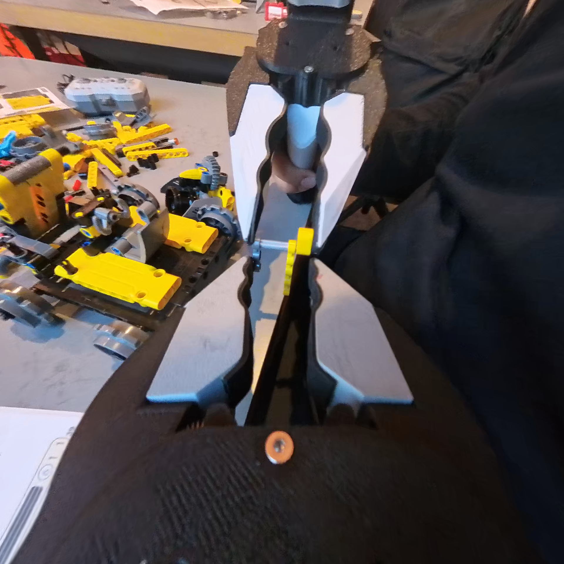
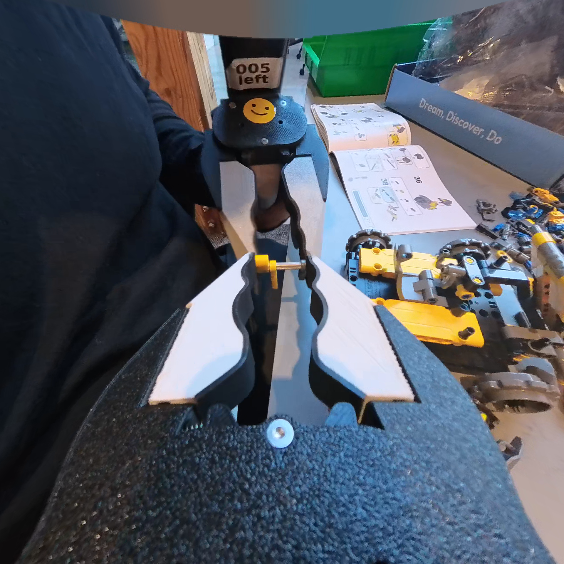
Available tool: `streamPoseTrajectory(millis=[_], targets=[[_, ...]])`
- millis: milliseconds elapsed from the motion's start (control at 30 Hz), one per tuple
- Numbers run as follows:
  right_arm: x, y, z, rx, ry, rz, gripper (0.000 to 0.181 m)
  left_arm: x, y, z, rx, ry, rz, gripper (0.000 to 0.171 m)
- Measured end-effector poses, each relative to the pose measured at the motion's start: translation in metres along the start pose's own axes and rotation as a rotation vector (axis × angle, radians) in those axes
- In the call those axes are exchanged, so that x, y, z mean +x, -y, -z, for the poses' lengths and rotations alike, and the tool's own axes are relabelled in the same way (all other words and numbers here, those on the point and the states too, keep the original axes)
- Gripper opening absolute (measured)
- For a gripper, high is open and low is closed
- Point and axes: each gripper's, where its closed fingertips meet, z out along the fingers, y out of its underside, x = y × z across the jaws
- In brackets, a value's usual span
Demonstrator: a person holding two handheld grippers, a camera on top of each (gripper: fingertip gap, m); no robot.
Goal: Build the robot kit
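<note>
Left gripper [image 1: 280, 259] narrowed around a small assembly of a grey metal-look axle with yellow plastic connector pieces [image 1: 293, 253], fingertips pressing its two ends; right gripper [image 1: 282, 238] met tip to tip from the opposite side, pinching the same assembly. Seen from the right wrist camera: right gripper [image 2: 279, 264] closed onto the axle assembly [image 2: 274, 266], yellow end at its left finger, grey end at its right finger, left gripper [image 2: 279, 254] facing it, a round yellow smiley sticker [image 2: 259, 110] on its black body. Held above the edge of the grey table [image 1: 195, 110], just in front of a person in dark clothing [image 1: 476, 213]. Left of the left gripper: a partly built yellow, black and grey toy-brick vehicle [image 1: 122, 259], loose yellow beams [image 1: 146, 143] beyond. Right of the right gripper: the same vehicle [image 2: 442, 290], an open instruction booklet [image 2: 396, 183], a dark grey box [image 2: 473, 131], a green bin [image 2: 360, 64]
</note>
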Motion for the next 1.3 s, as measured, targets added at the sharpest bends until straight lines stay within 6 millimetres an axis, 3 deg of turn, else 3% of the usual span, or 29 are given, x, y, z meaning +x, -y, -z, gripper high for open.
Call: streamPoseTrajectory(millis=[167, 667, 700, 733, 1000, 1133, 1300], targets=[[-0.002, 0.002, 0.001, 0.017, 0.048, -0.036, 0.033, 0.003, 0.006, 0.0, 0.044, -0.03, 0.055, 0.033], [-0.007, 0.005, -0.003, 0.034, 0.033, 0.033, 0.032, 0.006, 0.006, 0.003, 0.0, 0.028, -0.031, 0.029], [-0.008, 0.006, -0.004, 0.041, 0.038, 0.032, 0.032, 0.001, 0.007, 0.004, 0.011, 0.066, -0.027, 0.004], [-0.01, 0.009, -0.005, 0.052, 0.03, 0.047, 0.008, -0.001, 0.01, 0.006, 0.03, 0.084, -0.038, 0.004], [-0.001, 0.013, -0.001, 0.088, 0.069, -0.037, 0.008, -0.006, 0.012, 0.002, 0.057, 0.04, 0.003, 0.005], [0.005, 0.015, 0.002, 0.107, 0.055, -0.067, 0.008, -0.014, 0.002, -0.001, 0.022, 0.066, 0.044, 0.005], [0.02, 0.016, 0.014, 0.145, -0.003, -0.141, 0.039, -0.023, 0.001, 0.0, 0.024, 0.107, 0.077, 0.005]])
